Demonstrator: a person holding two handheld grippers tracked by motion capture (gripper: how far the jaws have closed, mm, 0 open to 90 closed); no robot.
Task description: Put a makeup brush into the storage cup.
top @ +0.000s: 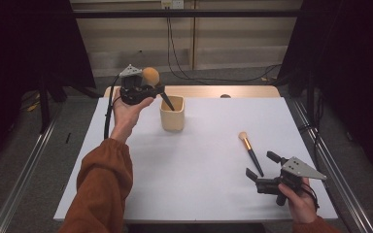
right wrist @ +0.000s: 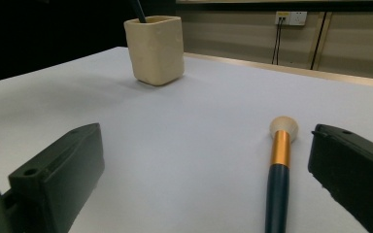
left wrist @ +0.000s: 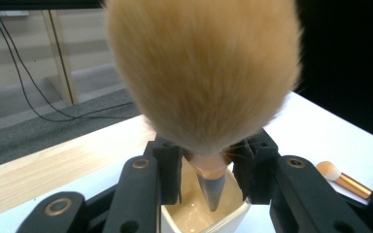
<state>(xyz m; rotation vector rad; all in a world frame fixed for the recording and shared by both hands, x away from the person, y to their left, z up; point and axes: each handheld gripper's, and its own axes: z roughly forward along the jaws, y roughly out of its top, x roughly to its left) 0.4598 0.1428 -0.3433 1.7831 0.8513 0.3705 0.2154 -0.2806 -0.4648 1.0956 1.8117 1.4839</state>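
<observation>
High view: the left gripper (top: 156,90) is raised at the far left of the table (top: 199,194), its jaws clamped on a large makeup brush (top: 151,76). That brush runs on a slant, its round tan bristle head up and to the left, its dark tapered handle pointing down and to the right into the mouth of the cream cup (top: 172,116). From the left gripper view the fluffy, peach-tan head (left wrist: 201,73) spreads wide just above the jaws, which pinch the pale collar under it, and the grey handle tip (left wrist: 212,191) hangs inside the glossy cup (left wrist: 199,216).

On the near right lies a small brush (top: 249,151), flat on the table, with a dark handle, a gold band and a pale rounded tip; the tip points far and slightly left, the handle toward the right gripper (top: 260,169). That gripper's jaws stand wide apart, holding nothing, the handle end lying between them (right wrist: 278,194).
</observation>
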